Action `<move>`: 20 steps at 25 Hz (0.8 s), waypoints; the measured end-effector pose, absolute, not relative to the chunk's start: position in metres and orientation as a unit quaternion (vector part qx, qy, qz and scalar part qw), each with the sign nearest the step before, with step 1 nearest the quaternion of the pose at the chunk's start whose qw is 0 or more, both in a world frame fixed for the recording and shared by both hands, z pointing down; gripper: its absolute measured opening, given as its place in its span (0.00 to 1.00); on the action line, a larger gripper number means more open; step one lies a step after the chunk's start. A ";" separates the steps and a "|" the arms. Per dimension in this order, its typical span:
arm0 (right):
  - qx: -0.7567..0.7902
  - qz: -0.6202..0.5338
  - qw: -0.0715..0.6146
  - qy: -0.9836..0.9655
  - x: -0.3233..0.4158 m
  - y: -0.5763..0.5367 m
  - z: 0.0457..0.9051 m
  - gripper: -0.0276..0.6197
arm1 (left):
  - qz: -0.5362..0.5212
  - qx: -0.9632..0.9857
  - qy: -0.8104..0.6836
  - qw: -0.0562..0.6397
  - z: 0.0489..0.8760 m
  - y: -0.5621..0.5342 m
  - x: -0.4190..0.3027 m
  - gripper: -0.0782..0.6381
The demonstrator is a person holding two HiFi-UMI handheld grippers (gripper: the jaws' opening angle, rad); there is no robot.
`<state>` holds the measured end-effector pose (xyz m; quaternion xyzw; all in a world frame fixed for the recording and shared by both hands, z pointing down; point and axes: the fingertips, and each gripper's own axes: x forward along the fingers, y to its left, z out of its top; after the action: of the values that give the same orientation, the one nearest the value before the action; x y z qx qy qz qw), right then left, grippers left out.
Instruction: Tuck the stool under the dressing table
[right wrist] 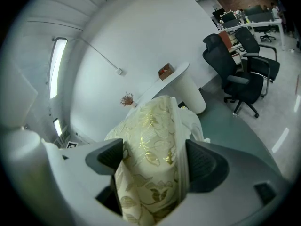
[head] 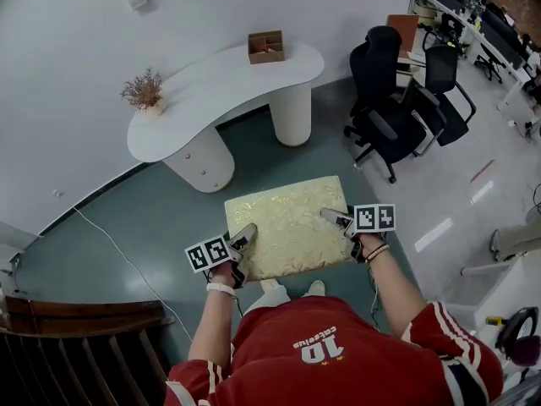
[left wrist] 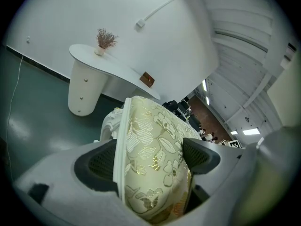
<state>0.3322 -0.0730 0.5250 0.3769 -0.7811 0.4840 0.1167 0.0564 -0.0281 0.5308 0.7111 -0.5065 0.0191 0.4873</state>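
Stool (head: 292, 222), square, padded gold brocade; glossy white kidney-shaped dressing table (head: 211, 100)

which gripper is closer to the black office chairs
Right. The right gripper clamps the edge of the cream gold-patterned cushioned stool on the side facing the black office chairs; the left gripper clamps the opposite edge, with the stool between it and them.

Cream stool (head: 287, 225) (gold floral pattern), white dressing table (head: 211, 96)
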 end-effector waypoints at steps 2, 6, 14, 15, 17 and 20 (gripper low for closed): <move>0.374 0.483 0.113 -0.783 0.335 -0.086 0.523 0.68 | 0.019 0.711 -0.509 0.484 0.528 -0.040 0.058 0.73; 0.370 0.485 0.105 -0.786 0.323 -0.119 0.524 0.68 | 0.026 0.711 -0.513 0.480 0.526 -0.072 0.047 0.73; 0.381 0.486 0.125 -0.777 0.294 -0.190 0.525 0.68 | 0.013 0.709 -0.500 0.497 0.538 -0.146 0.019 0.73; 0.382 0.482 0.127 -0.778 0.289 -0.201 0.523 0.68 | 0.009 0.709 -0.499 0.498 0.539 -0.156 0.014 0.73; 0.383 0.475 0.129 -0.782 0.276 -0.222 0.522 0.68 | 0.001 0.711 -0.497 0.497 0.541 -0.175 0.002 0.73; 0.387 0.469 0.131 -0.783 0.261 -0.242 0.523 0.68 | -0.007 0.713 -0.494 0.497 0.546 -0.196 -0.013 0.73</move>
<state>0.2611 -0.2417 0.5230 0.3865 -0.7834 0.4687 0.1314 -0.0127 -0.1956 0.5458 0.7132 -0.4939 -0.0075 0.4973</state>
